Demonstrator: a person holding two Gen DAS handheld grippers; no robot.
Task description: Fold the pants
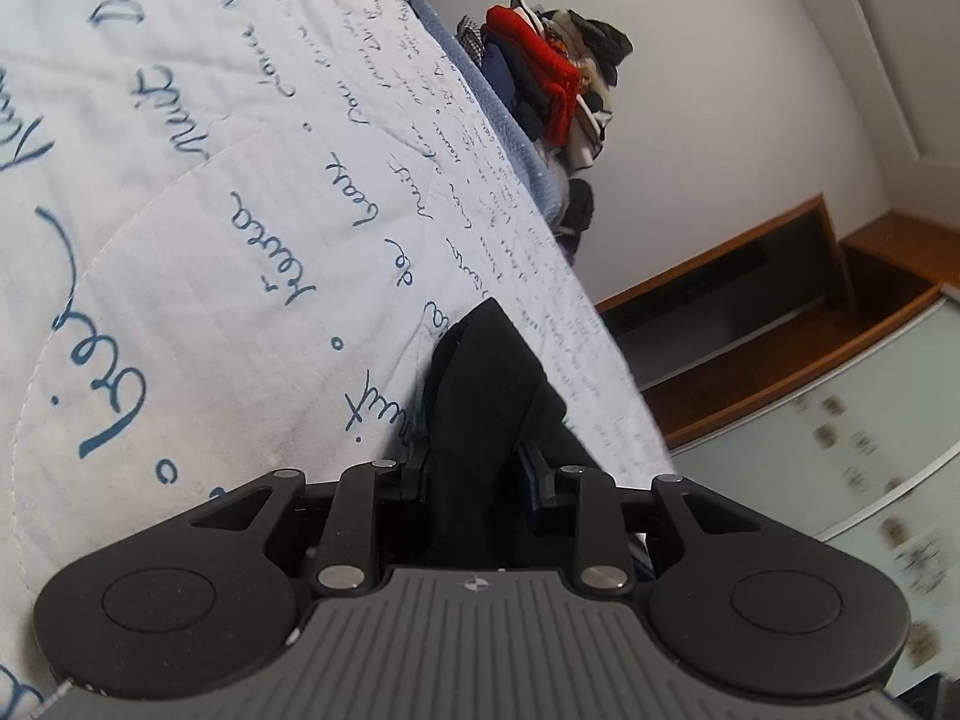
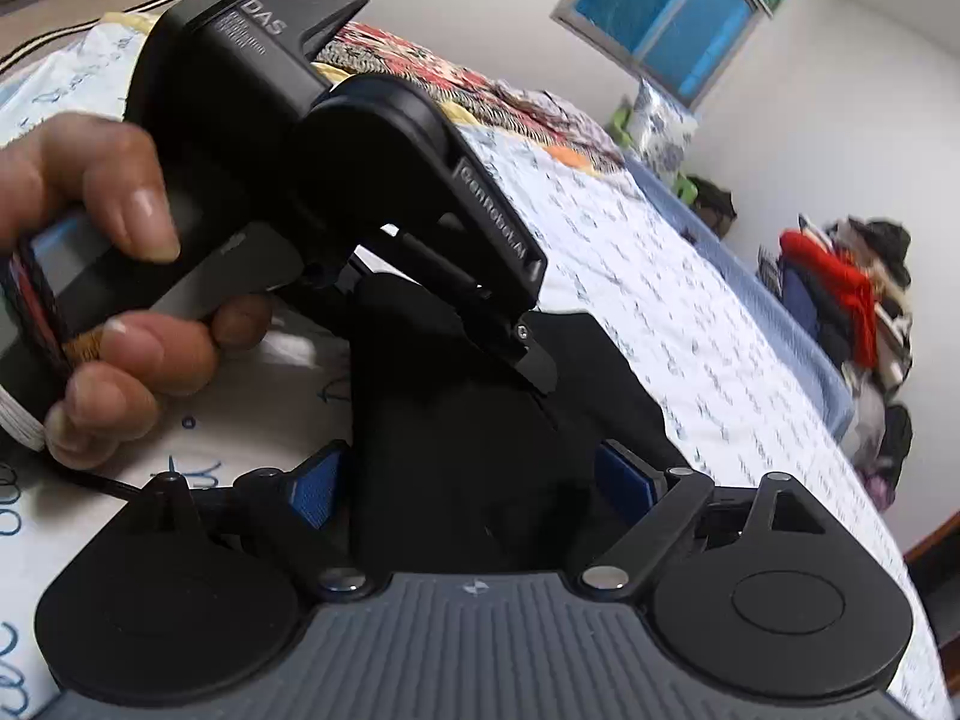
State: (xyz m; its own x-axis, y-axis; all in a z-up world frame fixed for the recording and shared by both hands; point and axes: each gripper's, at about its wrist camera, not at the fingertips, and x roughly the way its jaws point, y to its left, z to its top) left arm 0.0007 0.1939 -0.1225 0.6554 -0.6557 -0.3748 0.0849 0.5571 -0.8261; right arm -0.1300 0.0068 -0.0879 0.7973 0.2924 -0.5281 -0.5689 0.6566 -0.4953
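Note:
The black pants (image 1: 489, 396) lie bunched on a white bedspread with blue script (image 1: 210, 180). My left gripper (image 1: 480, 474) is shut on a fold of the black cloth, which hides the fingertips. In the right wrist view the pants (image 2: 468, 450) fill the gap between the blue pads (image 2: 315, 489) of my right gripper (image 2: 474, 480), which is shut on the cloth. The left gripper (image 2: 528, 354), held in a hand (image 2: 120, 276), sits just ahead of the right one, its fingers clamped on the same bunch.
The bedspread (image 2: 690, 324) covers a bed whose blue edge (image 1: 510, 120) runs along the right. A pile of clothes with a red garment (image 1: 546, 72) stands past the bed by the white wall. A wooden shelf unit (image 1: 780, 324) and a window (image 2: 678, 12) are further off.

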